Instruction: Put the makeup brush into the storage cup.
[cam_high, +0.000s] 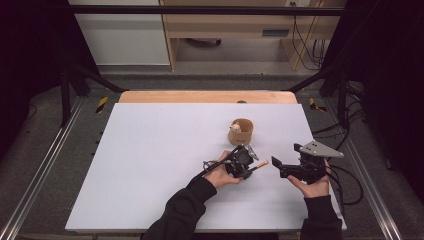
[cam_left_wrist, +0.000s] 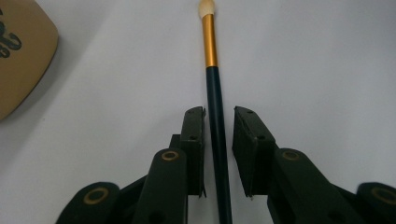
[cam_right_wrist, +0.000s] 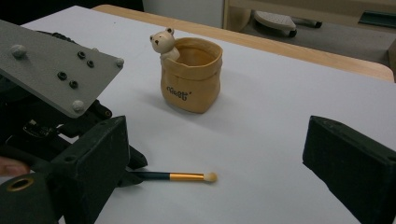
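1. Left hand-held gripper (cam_left_wrist: 218, 140) low over the desk (cam_high: 150, 165), jaws narrowly apart around the brush (cam_left_wrist: 217, 135), pads not yet pressing; thin handle could roll or slip out.
2. Right hand-held gripper (cam_right_wrist: 215, 154) wide apart, empty, beside it.
3. Could knock the bear pot (cam_right_wrist: 190, 74) just beyond.

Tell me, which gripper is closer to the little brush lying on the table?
Left. The left gripper has the brush handle running between its jaws, which don't seem to squeeze it yet. The right gripper sits off beyond the brush's tip, open and apart from it.
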